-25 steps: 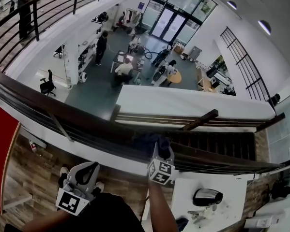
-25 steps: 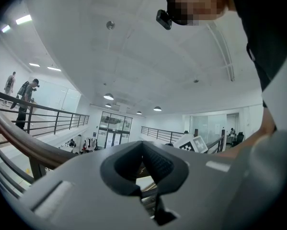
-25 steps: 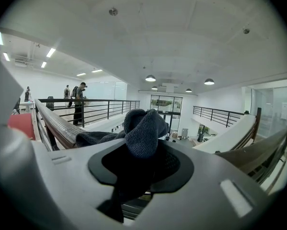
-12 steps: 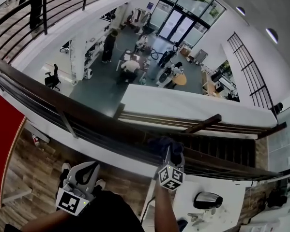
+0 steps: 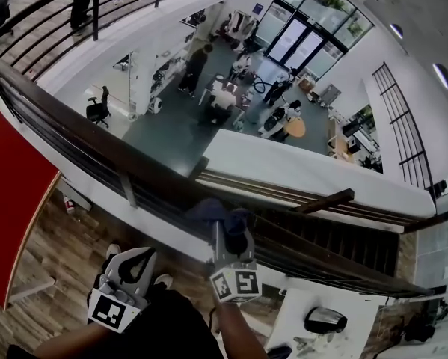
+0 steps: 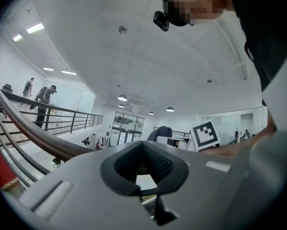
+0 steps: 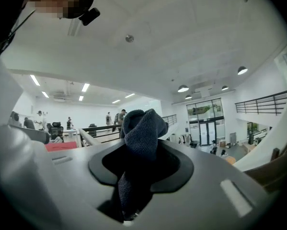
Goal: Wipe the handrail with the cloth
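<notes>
The right gripper is clamped on the dark cloth, which appears pressed onto the handrail just ahead. The rail runs upper left to lower right in the head view. The left gripper, closed and empty, hangs back from it.
</notes>
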